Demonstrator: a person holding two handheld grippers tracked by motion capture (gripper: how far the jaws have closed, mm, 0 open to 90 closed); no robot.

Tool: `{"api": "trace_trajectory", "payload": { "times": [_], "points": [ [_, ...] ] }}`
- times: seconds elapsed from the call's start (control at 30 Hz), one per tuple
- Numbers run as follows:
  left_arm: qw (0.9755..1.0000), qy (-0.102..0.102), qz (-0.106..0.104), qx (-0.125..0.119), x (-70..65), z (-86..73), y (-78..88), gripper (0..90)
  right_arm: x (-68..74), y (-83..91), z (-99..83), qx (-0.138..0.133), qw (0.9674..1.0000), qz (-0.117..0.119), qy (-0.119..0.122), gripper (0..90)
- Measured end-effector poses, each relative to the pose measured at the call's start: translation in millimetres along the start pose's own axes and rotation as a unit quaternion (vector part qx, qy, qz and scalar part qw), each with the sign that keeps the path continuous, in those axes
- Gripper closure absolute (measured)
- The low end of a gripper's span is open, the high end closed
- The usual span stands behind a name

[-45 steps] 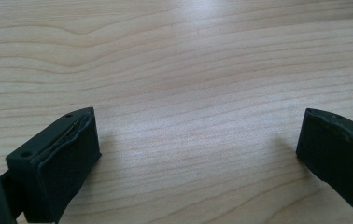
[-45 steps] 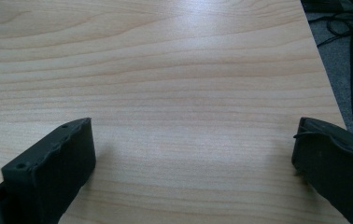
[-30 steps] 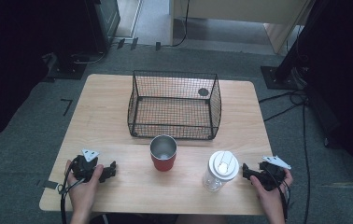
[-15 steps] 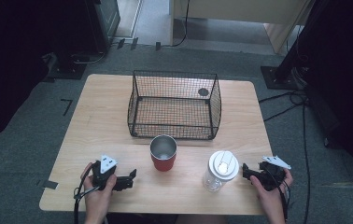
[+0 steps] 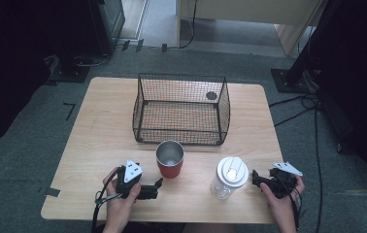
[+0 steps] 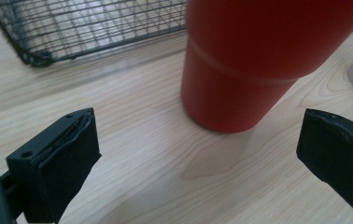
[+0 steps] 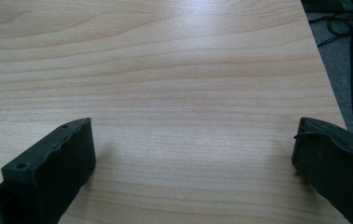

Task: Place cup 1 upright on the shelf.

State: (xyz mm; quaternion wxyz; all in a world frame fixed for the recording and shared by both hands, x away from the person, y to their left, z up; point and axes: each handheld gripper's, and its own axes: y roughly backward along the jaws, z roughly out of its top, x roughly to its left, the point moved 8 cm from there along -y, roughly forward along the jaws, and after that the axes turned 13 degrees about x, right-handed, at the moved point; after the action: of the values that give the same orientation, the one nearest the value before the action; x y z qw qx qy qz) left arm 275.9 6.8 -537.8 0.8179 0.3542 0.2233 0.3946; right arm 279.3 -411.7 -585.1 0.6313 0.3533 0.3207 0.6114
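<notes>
Your left gripper point(image 5: 158, 185) is closing in on the red cup point(image 5: 170, 159).

You are holding its jaws spread wide, with the cup standing upright at about 1 o'clock from it, near but not touching, just in front of the wire basket point(image 5: 180, 109). Your right gripper point(image 5: 255, 177) is resting at the table's point(image 5: 104, 126) 5 o'clock corner, jaws also spread, pinching nothing, just beside the white-lidded bottle point(image 5: 228, 176).

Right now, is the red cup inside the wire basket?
No, the red cup stands on the table just in front of the wire basket.
</notes>
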Motion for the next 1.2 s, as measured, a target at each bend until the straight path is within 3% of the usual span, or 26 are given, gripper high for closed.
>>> {"api": "trace_trajectory", "payload": {
  "times": [0.2,0.37,0.6,0.73,0.97,1.2],
  "points": [
    [0.9996,-0.007,-0.026,-0.013,-14.3,13.6,-4.0,0.0,0.0,0.0,0.0,0.0,1.0,0.0,0.0,0.0],
    [0.9991,-0.012,-0.033,-0.024,-21.1,24.5,-5.3,0.0,0.1,0.0,0.0,0.0,1.0,0.0,0.0,0.0],
    [0.9989,-0.011,-0.026,-0.036,-24.4,33.8,-12.0,0.0,0.1,0.0,0.0,0.0,1.0,0.0,0.0,0.0],
    [0.9992,-0.015,-0.012,-0.036,-26.7,38.8,-16.9,0.0,0.1,0.0,0.0,0.0,1.0,0.0,0.0,0.0],
    [0.9994,-0.017,0.004,-0.03,-28.8,48.2,-22.3,0.0,0.1,0.0,0.0,0.0,1.0,0.0,0.0,0.0],
    [0.9996,-0.023,0.014,-0.007,-31.3,52.9,-34.6,1.6,0.1,0.0,0.0,0.0,1.0,0.0,0.0,0.0]
  ]
}}
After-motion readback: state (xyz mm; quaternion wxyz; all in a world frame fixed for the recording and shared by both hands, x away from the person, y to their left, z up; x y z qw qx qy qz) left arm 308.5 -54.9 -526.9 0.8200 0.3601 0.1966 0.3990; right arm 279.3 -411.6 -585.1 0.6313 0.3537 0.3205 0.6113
